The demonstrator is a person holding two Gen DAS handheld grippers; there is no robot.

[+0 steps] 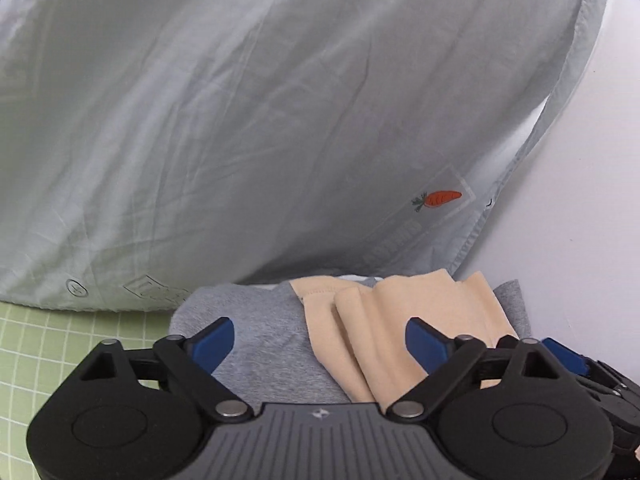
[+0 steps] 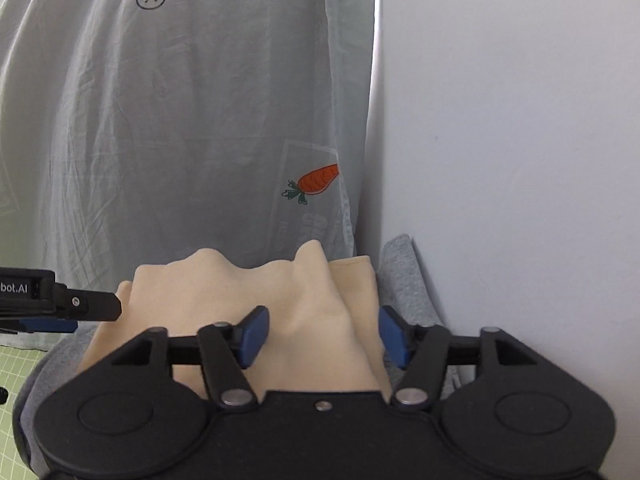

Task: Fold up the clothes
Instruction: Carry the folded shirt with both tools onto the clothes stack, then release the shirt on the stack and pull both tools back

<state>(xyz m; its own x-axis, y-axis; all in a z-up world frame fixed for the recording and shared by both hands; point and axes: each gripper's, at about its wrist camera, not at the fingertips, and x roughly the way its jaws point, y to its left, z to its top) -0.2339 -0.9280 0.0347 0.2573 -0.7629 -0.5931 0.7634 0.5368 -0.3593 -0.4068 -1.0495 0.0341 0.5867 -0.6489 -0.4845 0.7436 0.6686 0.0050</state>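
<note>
A folded peach cloth (image 1: 404,320) lies on top of a grey garment (image 1: 272,344). My left gripper (image 1: 320,340) hovers over both with its blue pads (image 1: 212,344) spread wide and touching nothing; part of my right gripper (image 1: 576,360) shows at the right edge. In the right wrist view the peach cloth (image 2: 312,304) rises in soft ridges between the spread pads (image 2: 252,336) of my right gripper (image 2: 323,336); the pads stand clear of the fabric. The grey garment (image 2: 404,276) pokes out to the right. My left gripper (image 2: 80,316) reaches in from the left.
A pale grey sheet (image 1: 240,120) with a carrot print (image 1: 440,199) hangs close behind the clothes. A white wall (image 2: 520,140) stands to the right. A green grid mat (image 1: 48,348) covers the surface at the lower left.
</note>
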